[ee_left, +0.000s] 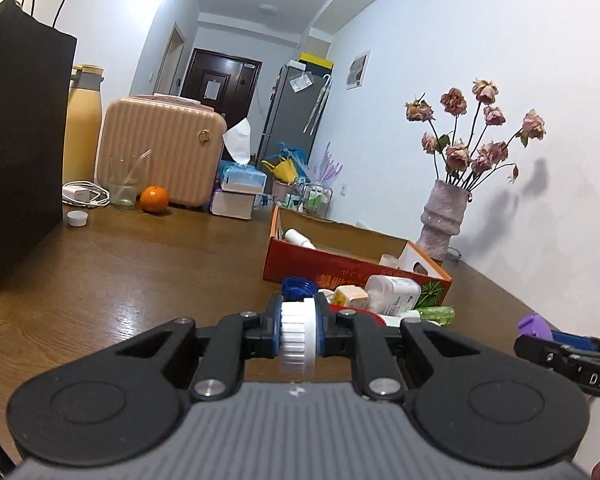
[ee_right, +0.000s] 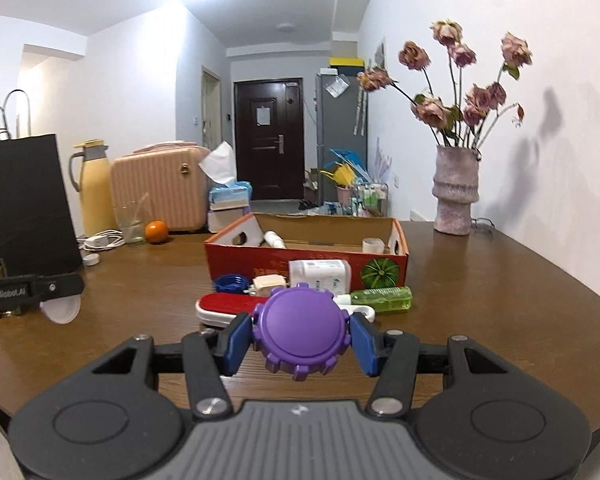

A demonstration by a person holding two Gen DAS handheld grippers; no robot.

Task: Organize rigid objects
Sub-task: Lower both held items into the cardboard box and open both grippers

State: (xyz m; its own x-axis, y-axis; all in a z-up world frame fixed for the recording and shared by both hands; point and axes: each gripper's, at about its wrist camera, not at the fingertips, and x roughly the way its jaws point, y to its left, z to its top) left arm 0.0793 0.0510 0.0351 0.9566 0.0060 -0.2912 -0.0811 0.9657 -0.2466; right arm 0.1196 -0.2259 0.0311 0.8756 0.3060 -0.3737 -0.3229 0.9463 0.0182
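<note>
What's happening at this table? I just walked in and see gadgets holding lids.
A person is sorting small hard items with a handheld gripper in each hand. The left gripper is shut on a white ribbed cap; the right gripper is clamped on a purple notched lid. Both are held above the wooden table, facing a red cardboard box. The box already holds a few things, while a blue cap, a green bottle and others lie in front of it.
</note>
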